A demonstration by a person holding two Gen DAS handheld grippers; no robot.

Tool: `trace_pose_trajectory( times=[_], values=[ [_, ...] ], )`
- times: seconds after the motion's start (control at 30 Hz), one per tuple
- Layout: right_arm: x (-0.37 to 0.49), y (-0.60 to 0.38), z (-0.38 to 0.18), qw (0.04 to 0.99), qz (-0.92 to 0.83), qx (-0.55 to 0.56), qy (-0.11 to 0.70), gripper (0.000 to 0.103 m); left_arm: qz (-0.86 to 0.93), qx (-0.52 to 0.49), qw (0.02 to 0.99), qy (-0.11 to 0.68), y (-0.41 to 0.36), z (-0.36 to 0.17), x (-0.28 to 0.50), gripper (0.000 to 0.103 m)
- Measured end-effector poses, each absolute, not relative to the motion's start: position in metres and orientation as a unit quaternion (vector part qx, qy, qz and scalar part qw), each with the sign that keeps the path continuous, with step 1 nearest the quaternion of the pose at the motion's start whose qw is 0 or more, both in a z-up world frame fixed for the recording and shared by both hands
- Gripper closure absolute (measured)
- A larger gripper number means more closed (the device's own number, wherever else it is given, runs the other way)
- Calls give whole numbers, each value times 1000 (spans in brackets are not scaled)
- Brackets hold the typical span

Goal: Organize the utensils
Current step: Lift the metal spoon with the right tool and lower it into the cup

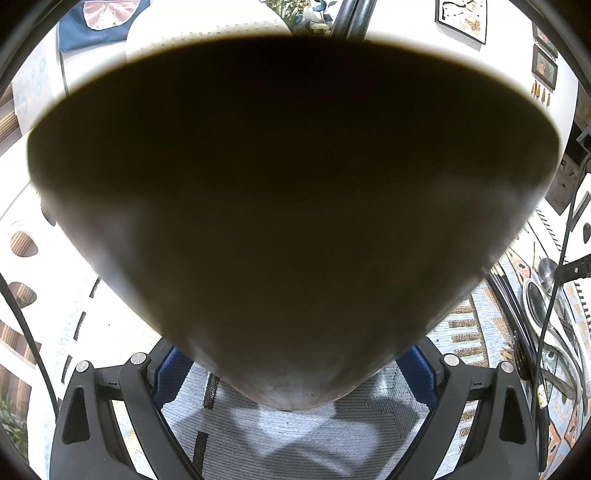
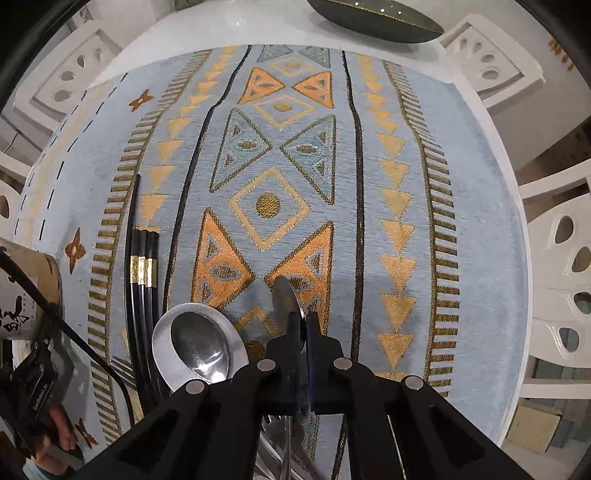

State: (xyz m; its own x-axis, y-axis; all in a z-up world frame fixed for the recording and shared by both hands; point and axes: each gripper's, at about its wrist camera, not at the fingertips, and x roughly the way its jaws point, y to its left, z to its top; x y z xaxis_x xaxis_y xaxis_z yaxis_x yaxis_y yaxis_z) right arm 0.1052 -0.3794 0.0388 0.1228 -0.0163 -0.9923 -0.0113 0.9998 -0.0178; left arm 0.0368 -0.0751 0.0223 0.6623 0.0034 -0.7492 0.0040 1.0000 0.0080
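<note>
In the right wrist view my right gripper (image 2: 304, 325) points down at the mat, shut on a thin metal utensil (image 2: 286, 295) seen edge-on, its rounded tip sticking out past the fingers. Left of it lie two nested steel spoons (image 2: 199, 343). Further left is a bundle of black chopsticks (image 2: 142, 266) with gold bands. In the left wrist view my left gripper (image 1: 295, 373) is shut on a big dark holder (image 1: 288, 206) that fills the picture. The same holder (image 2: 26, 291), beige with black lettering, shows at the left edge of the right view. The spoons (image 1: 535, 302) appear at far right.
A blue patterned mat (image 2: 269, 206) covers the round white table (image 2: 491, 122). White chairs (image 2: 569, 280) with oval cut-outs ring the table. A dark leaf-shaped dish (image 2: 376, 18) sits at the far edge. A hand (image 2: 59, 435) and black cables are at lower left.
</note>
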Motion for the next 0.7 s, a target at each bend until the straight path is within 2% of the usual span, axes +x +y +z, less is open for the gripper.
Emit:
trace_pose_trajectory(
  times=[0.33,0.47,0.53,0.7],
  values=[
    [117,-387,22,722,34,32,691,99,0,5,912,411,-76,23,37,7],
    [123,-381,23,734,45,6,678,99,0,5,912,411,-76,23,37,7],
    [122,-372,34,749,54,-1,661,99,0,5,912,411,-74,23,36,7],
    [108,-361,109,807,100,44,580,99,0,5,911,411,-75,24,37,7]
  ],
)
